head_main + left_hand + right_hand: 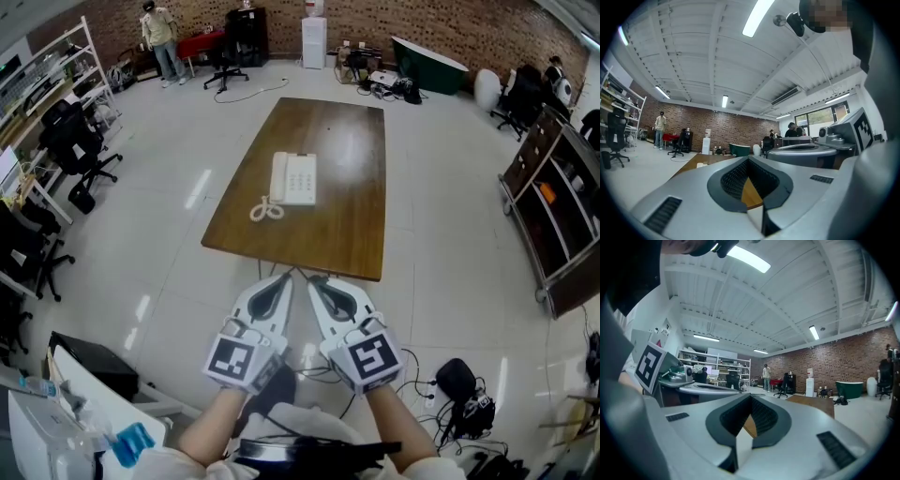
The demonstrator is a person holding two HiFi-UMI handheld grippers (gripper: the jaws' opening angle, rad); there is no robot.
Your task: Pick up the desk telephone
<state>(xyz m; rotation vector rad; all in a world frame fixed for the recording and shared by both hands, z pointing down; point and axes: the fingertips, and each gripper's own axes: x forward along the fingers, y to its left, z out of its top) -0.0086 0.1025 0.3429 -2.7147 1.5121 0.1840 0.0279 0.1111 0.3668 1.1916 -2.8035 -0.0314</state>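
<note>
I am holding my left gripper (pixel 285 276) and right gripper (pixel 315 279) shut (nothing held), short of the table (pixel 347 234). I am planning to open wide before the desk telephone (pixel 302 178), its handset (pixel 278 176) seemingly leftward.

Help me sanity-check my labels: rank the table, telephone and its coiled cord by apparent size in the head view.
1. table
2. telephone
3. cord
Both smaller things lie on the table, so nearness hardly skews this.
</note>
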